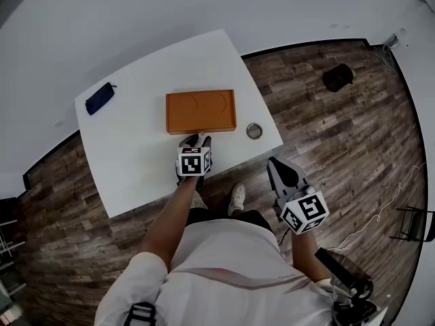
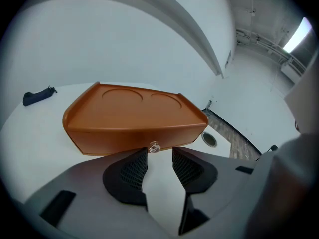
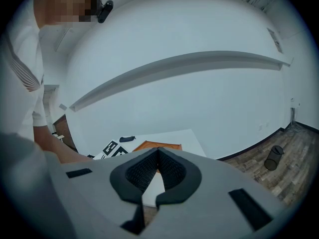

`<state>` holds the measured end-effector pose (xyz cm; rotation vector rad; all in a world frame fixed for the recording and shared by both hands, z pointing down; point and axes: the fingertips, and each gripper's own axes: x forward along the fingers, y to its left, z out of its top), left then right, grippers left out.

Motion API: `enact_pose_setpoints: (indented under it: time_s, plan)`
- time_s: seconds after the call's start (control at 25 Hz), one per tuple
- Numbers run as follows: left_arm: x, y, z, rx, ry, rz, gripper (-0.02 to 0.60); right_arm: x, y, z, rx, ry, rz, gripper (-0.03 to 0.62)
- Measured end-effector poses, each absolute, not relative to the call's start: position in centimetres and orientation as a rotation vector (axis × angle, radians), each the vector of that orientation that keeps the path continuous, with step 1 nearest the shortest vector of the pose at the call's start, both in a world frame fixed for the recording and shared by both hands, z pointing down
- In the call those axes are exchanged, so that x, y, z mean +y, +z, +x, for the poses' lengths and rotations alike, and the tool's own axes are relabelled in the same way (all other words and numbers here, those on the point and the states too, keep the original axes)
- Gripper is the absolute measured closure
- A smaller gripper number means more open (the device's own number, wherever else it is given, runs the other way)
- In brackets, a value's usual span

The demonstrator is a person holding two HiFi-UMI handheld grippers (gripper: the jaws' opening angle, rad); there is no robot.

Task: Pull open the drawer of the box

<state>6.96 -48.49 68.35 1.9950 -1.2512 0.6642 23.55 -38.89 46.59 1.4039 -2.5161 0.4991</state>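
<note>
Just ahead of left gripper [image 2: 159, 156], jaws apart: drawer knob [image 2: 154, 147] of box [image 2: 129, 116], at the gap's mouth, ungripped. Right gripper [image 3: 157, 154], jaws together, farther off.

A white rectangular table [image 1: 136, 161] carries a flat orange rectangular box [image 1: 201, 111]. A dark blue soft pouch [image 1: 99, 98] lies well apart near the table's left corner. A small round metal dish [image 1: 254, 130] sits near the box's right end.

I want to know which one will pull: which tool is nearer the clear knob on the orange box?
Left. The left tool, jaws apart, is just short of the knob, not gripping it. The right tool, jaws together, hangs over the floor beside the table.
</note>
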Motion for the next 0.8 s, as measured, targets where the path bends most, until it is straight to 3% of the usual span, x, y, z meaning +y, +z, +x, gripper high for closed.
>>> enact_pose_setpoints:
  time_s: [0.32, 0.48, 0.8]
  plan:
    - [-49.3, 69.7, 7.0, -1.283, 0.657, 1.886, 0.419, -39.0, 46.8, 24.8, -2.506, 0.510, 1.411, 0.595]
    - [-49.3, 69.9, 6.8, -1.289, 0.674, 1.866, 0.474, -39.1, 46.8, 24.7, -2.507, 0.508, 1.413, 0.595]
    - [-49.7, 69.8, 6.8, -1.292, 0.686, 1.857, 0.506, -39.3, 46.8, 24.7, -2.505, 0.508, 1.412, 0.595]
